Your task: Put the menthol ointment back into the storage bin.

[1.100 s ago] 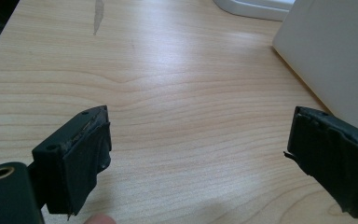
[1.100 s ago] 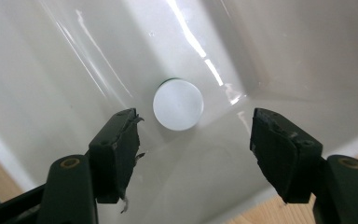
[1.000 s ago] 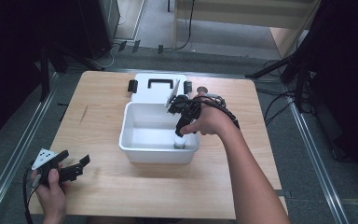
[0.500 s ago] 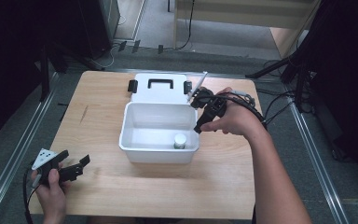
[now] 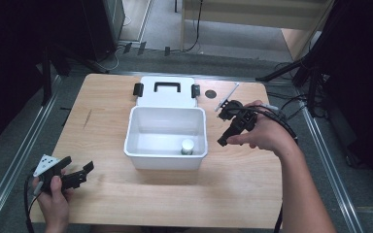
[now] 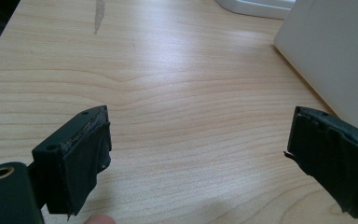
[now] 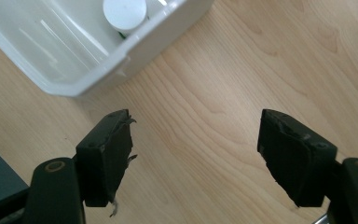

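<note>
The high view hangs above my side of the wooden table (image 5: 175, 194) and looks forward and down, taking in the whole top and the floor beyond. The left gripper view rides low on my left gripper (image 6: 200, 154), facing across the bare wood toward the white box (image 6: 335, 56), very near the surface. The right gripper view looks steeply down past my right gripper (image 7: 196, 158), close to the tabletop. All three share the box (image 5: 165, 141) and the wood.

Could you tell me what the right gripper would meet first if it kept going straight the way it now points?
Most likely the bare table top: the right gripper has open, empty jaws aimed down at the wood just outside the white bin. The bin's wall lies farther along, though depth is hard to judge.
</note>
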Demonstrator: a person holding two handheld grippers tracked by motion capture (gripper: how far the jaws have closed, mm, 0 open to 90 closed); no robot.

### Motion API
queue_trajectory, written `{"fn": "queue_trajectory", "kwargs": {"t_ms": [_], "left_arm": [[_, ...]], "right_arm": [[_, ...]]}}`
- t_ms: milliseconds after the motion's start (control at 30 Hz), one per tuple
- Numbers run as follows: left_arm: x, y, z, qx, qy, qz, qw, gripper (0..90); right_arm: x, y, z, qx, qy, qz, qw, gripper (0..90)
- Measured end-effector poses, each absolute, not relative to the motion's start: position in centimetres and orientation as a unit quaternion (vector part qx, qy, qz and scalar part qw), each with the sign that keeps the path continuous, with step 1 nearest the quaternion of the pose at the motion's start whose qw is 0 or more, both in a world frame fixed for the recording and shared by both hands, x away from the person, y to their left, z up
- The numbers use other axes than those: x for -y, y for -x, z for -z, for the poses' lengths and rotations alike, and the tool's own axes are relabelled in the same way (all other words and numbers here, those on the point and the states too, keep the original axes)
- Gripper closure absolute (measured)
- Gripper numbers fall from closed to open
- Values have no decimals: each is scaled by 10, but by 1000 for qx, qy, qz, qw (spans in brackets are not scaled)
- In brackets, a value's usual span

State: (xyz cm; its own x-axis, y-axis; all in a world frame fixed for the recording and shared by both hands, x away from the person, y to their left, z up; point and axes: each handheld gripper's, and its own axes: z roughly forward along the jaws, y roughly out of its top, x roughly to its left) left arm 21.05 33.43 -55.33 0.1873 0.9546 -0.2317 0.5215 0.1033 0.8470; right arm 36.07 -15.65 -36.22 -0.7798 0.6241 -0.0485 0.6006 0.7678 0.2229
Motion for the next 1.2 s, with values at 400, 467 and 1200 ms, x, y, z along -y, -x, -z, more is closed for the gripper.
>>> {"fn": "queue_trajectory", "kwargs": {"t_ms": [400, 467, 1200], "left_arm": [[-334, -210, 553, -589, -626, -240, 450, 67], [-334, -210, 553, -589, -627, -240, 450, 67], [-334, -210, 553, -589, -628, -241, 448, 68]], "right_arm": [[196, -352, 398, -922, -370, -102, 51, 190], [206, -349, 406, -916, -383, -103, 56, 170], [283, -315, 452, -829, -496, -209, 153, 0]]}}
